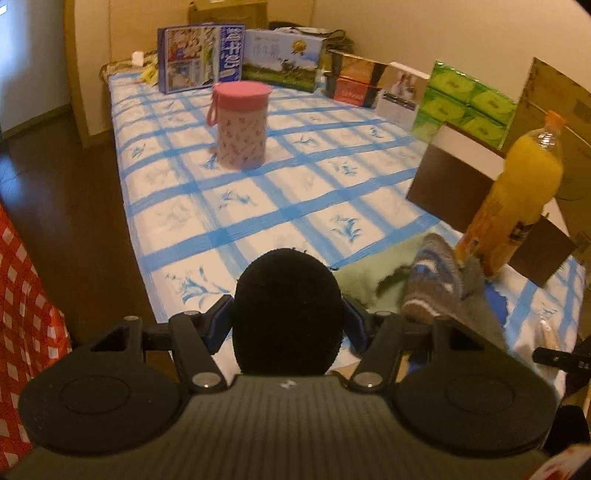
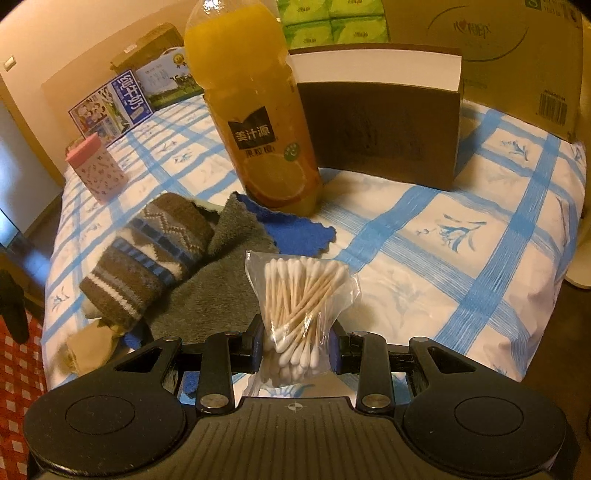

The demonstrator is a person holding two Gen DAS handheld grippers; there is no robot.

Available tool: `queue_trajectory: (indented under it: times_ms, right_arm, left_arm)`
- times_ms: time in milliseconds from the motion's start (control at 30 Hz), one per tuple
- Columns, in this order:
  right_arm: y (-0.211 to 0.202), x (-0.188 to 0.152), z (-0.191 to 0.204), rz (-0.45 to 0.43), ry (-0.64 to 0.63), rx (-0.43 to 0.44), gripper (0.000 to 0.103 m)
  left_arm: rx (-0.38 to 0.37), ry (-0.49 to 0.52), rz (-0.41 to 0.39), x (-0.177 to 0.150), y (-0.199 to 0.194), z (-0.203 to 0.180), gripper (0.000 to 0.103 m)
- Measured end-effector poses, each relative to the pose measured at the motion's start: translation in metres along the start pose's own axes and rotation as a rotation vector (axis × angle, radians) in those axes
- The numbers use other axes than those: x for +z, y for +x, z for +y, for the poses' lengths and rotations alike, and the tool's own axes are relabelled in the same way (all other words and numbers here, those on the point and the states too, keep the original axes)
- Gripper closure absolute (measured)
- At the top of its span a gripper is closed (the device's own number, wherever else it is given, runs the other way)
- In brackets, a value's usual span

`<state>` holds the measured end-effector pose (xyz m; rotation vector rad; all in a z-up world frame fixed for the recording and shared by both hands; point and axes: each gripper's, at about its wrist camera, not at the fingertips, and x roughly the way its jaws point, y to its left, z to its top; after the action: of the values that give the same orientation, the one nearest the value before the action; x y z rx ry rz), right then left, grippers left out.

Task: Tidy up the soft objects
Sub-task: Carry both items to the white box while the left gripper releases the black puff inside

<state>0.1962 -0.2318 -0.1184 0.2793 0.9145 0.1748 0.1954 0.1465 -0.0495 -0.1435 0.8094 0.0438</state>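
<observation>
Left tongs [image 1: 288, 325]: pinching a black pompom [image 1: 286, 310].
Right tongs [image 2: 297, 347]: pinching the swab bag [image 2: 301, 295].
Sock [image 2: 147, 254]: at ten o'clock of the bag.

Setting: a home, likely a bedroom or living room. Evidence: bed [image 1: 258, 206] or mattress covered in a white sheet with blue checks and leaf prints; dark wood floor [image 1: 55, 177]; plain cream walls [image 1: 424, 29]. Household goods line the far edge: milk cartons [image 1: 201, 57], green tissue packs [image 1: 465, 105], cardboard boxes [image 2: 491, 55]. Also on the sheet: juice bottle [image 2: 255, 110], pink-lidded canister [image 1: 242, 125], knitted sock [image 2: 155, 254], grey towel [image 2: 207, 295]. Red checked cloth [image 1: 22, 314] at one side.
</observation>
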Motion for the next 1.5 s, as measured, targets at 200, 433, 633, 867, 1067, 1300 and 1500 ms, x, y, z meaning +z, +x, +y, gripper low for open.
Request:
queue_trajectory:
  times_ms: [200,433,633,867,1067,1300,1500]
  right_arm:
    - [-0.015,0.003,-0.003,-0.025,-0.018,-0.007,0.069]
    - [-0.045,0.013,-0.023,-0.062,-0.033,-0.008,0.069]
    - [-0.07,0.033,-0.054,-0.091,-0.08,-0.012,0.069]
    - [-0.086,0.079,-0.101,-0.12,-0.114,-0.019,0.069]
    - [-0.078,0.13,-0.138,-0.154,-0.128,0.006,0.069]
    - [-0.047,0.195,-0.169,-0.172,-0.18,0.073,0.069]
    - [-0.006,0.243,-0.184,-0.182,-0.24,0.149,0.069]
  left_arm:
    - [-0.07,0.074,0.027,-0.002,-0.015,-0.043,0.043]
    - [-0.215,0.222,0.047,-0.007,-0.017,-0.131,0.043]
    - [-0.31,0.33,0.036,0.003,-0.013,-0.215,0.043]
    - [-0.36,0.383,0.002,0.036,-0.001,-0.309,0.043]
    - [-0.323,0.368,-0.014,0.079,0.025,-0.373,0.043]
    - [-0.23,0.331,-0.026,0.124,0.065,-0.425,0.043]
    - [-0.133,0.273,-0.001,0.156,0.113,-0.448,0.043]
